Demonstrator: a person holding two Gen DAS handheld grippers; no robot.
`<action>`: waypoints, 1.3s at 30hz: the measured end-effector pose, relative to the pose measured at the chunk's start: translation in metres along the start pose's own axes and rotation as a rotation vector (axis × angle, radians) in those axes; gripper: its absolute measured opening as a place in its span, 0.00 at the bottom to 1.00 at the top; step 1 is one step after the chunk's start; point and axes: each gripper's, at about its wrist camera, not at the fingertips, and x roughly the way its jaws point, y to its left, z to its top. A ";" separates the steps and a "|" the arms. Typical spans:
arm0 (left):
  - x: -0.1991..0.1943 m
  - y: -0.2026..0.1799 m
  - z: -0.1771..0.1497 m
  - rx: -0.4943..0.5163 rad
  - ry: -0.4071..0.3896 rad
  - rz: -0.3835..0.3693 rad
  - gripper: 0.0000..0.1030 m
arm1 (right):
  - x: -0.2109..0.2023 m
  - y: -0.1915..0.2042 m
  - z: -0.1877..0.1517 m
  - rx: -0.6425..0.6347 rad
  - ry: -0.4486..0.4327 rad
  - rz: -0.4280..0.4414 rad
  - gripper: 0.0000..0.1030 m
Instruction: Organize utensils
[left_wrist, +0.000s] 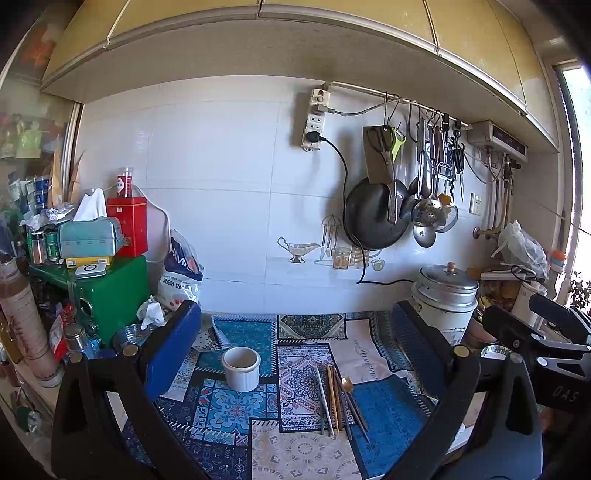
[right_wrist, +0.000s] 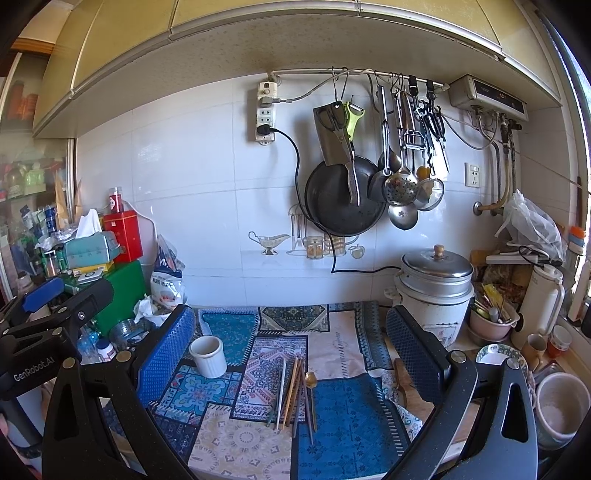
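Note:
A white ribbed cup (left_wrist: 241, 368) stands empty on the patterned mat (left_wrist: 236, 413); it also shows in the right wrist view (right_wrist: 208, 355). To its right lies a loose bundle of chopsticks (left_wrist: 332, 400) with a gold spoon (left_wrist: 347, 384); in the right wrist view the chopsticks (right_wrist: 291, 393) and spoon (right_wrist: 311, 380) lie mid-mat. My left gripper (left_wrist: 295, 343) is open and empty, held above the mat. My right gripper (right_wrist: 291, 339) is open and empty, also above the mat. Each gripper's body shows at the edge of the other's view.
A rice cooker (right_wrist: 434, 291) stands at the back right, with bowls and cups (right_wrist: 561, 406) beside it. A green box (left_wrist: 110, 295), tissue box and bags crowd the left. A pan (right_wrist: 343, 199) and ladles hang on the wall.

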 end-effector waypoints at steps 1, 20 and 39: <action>0.001 0.000 -0.001 0.001 0.001 0.000 1.00 | 0.001 0.000 0.000 0.000 0.002 -0.002 1.00; 0.109 0.013 -0.043 -0.012 0.211 -0.032 1.00 | 0.088 -0.004 -0.041 -0.003 0.243 -0.107 1.00; 0.315 0.001 -0.170 0.096 0.718 -0.105 0.79 | 0.238 -0.054 -0.142 0.094 0.700 -0.231 0.88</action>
